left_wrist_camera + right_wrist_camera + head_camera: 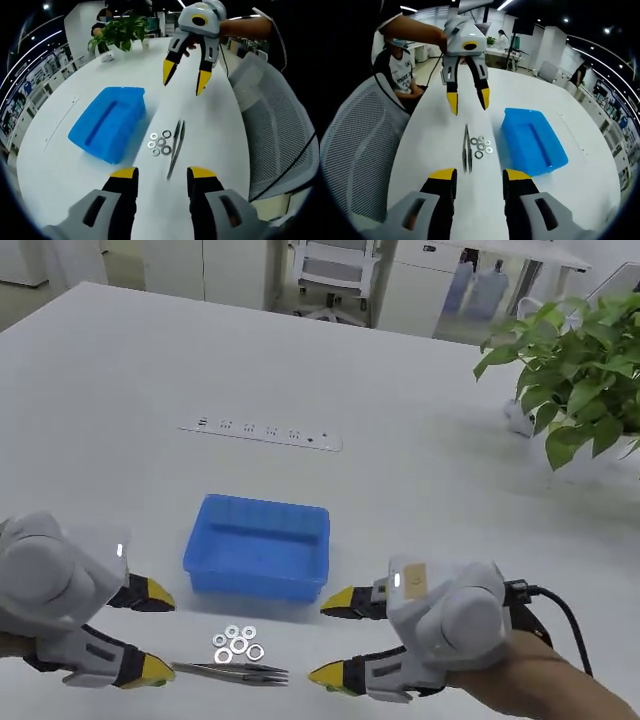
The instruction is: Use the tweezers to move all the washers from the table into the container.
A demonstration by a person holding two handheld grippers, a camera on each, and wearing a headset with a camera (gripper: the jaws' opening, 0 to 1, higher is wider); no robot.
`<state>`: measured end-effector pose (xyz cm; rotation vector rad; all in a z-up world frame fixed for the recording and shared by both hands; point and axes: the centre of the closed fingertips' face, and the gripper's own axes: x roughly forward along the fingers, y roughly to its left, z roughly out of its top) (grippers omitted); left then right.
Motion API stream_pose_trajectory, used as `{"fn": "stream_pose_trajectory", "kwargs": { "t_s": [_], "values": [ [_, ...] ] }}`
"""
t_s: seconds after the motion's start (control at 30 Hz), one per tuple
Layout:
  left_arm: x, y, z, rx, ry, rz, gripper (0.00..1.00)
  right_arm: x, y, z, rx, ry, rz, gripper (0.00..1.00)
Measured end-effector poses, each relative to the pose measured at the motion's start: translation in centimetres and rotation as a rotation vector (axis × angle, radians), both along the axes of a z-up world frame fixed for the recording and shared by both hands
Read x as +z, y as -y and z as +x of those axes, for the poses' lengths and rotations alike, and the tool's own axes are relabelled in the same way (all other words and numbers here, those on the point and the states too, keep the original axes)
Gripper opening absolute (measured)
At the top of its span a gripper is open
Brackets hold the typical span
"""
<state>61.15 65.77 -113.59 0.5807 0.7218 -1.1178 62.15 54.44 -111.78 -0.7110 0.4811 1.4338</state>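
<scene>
Left gripper wide, empty; tweezers flat just off its lower jaw tip, washers clustered beside them, container just ahead; right gripper wide too; risk: a jaw skidding on the thin tweezers could scatter the washers.

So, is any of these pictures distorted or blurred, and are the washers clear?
Head view: sharp, evenly lit, a soft shadow under the container; washers small but distinct. Both gripper views: fisheye distortion curves the edge of the table; washers sharp, no glare.
</scene>
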Motion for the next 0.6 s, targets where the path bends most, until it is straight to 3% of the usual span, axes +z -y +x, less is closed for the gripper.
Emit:
{"fn": "stream_pose_trajectory", "kwargs": {
  "t_s": [0.3, 0.6],
  "values": [
    [-2.2, 0.2, -0.1, -0.06, -0.042, 0.059, 0.32, -2.2, -1.5, -0.4, 0.07, -0.011, -0.058, 0.3],
    [-3.2, 0.2, -0.5, -0.107, -0.076, 0.095, 0.24, -4.1, -2.8, -1.2, 0.109, -0.053, -0.095, 0.25]
  ]
}}
